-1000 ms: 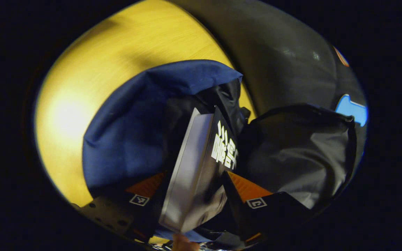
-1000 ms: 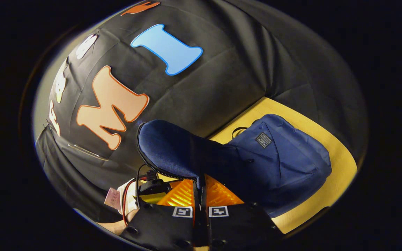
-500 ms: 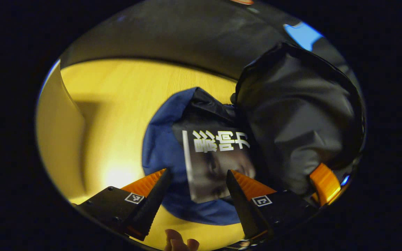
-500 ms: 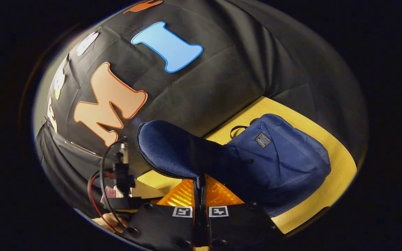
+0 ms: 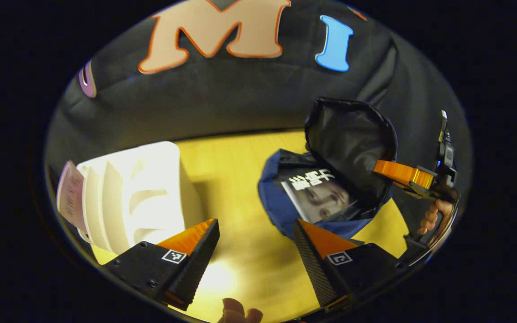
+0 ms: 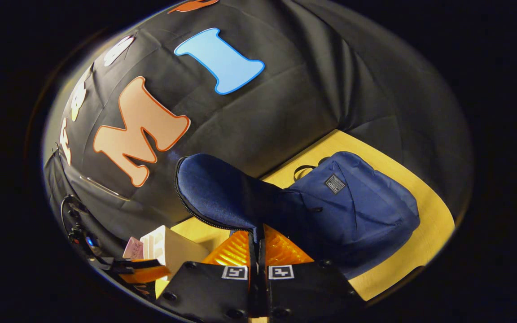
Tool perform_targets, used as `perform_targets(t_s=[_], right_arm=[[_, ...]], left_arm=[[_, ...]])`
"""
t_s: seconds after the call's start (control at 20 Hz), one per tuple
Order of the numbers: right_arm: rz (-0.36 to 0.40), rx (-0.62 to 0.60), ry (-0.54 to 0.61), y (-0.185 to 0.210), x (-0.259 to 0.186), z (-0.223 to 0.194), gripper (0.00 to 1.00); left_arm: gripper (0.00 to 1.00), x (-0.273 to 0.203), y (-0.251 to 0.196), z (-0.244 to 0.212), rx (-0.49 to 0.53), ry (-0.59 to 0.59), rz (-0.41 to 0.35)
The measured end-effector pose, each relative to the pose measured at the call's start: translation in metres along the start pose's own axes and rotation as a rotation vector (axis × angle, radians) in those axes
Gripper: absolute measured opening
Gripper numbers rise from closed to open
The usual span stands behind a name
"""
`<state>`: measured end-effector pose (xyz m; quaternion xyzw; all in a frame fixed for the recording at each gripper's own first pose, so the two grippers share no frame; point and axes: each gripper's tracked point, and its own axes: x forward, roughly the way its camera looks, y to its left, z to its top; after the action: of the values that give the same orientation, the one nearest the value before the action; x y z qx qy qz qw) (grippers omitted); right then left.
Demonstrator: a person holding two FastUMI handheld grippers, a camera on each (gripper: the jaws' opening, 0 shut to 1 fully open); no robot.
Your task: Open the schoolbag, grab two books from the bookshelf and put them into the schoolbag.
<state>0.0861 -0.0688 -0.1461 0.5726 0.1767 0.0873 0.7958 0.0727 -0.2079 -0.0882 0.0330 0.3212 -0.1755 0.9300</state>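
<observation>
**One book in the bag, left jaws wide over the surface**

Looking along my left gripper (image 5: 254,251), the jaws are spread wide with nothing between them, just the yellow wooden surface (image 5: 236,179) underneath. Ahead and to the right sits the blue schoolbag (image 5: 276,202), its mouth open toward me, and a book (image 5: 319,197) with a dark cover and white lettering lies inside the opening. The bag's flap (image 5: 350,139) stands up behind it, black lining facing me. On the left there's the white bookshelf (image 5: 133,193), upright on the surface, well apart from the bag, with a pinkish book (image 5: 69,197) standing at its outer edge.

At the far right of the left gripper view, I see my right gripper (image 5: 402,174), orange fingers at the flap's edge, a hand (image 5: 431,215) below it.

Over to the right gripper view: my right gripper (image 6: 257,244) has its jaws pinched tight on the zipper edge of the flap (image 6: 222,193), holding it lifted. The schoolbag (image 6: 357,211) body lies beyond on the surface (image 6: 424,246). Lower left, the bookshelf (image 6: 168,246) and the pinkish book (image 6: 133,248) peek in, with an orange finger of the left gripper just in front of them.
</observation>
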Motion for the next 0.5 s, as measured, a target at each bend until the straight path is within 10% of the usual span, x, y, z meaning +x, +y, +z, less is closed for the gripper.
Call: perform_targets(t_s=[0.5], right_arm=[[-0.035,0.009,-0.023,-0.002,0.0,0.0,0.03]], left_arm=[[0.97,-0.066,0.194,0.023,-0.052,-0.078,0.146]])
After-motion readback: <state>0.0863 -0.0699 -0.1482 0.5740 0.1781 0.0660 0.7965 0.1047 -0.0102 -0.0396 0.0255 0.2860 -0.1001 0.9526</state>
